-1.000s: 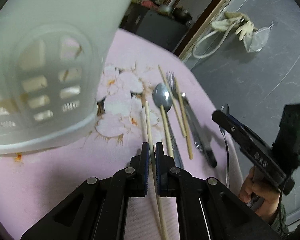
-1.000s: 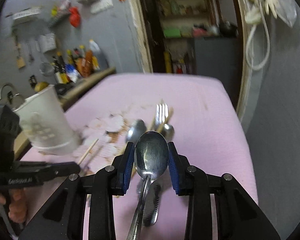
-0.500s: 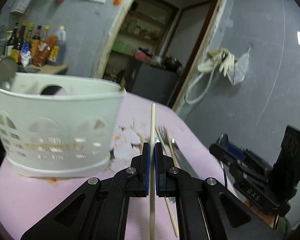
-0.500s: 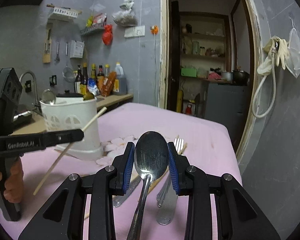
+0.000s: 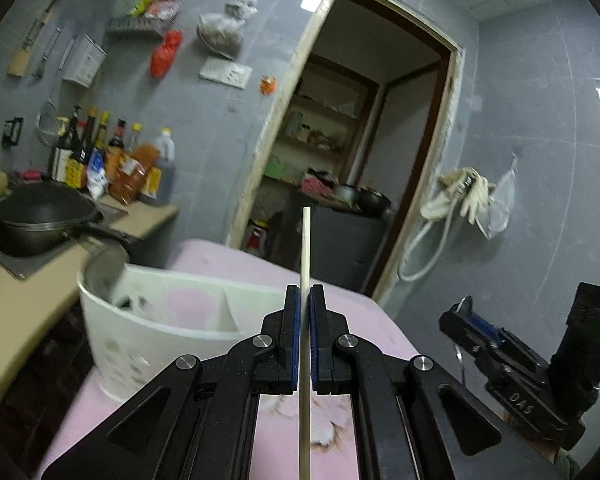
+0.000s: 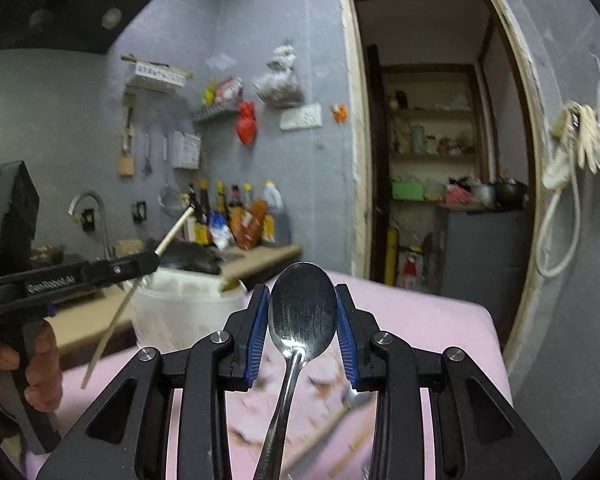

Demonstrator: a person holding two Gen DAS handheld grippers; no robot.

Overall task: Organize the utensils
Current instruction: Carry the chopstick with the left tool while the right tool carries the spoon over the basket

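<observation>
Chopstick now raised upright in left tool, above holder

Walls grey, tiled in large panels. Doorway with a worn pale frame opens onto a pantry with stocked shelves and a dark cabinet. Counter along the left wall carries a black wok and a row of sauce bottles. Faucet at the sink. Wall rack, red bag and socket plate mounted above. Gloves and hose hang right of the door. Range hood overhead. Table covered in pink floral cloth
</observation>
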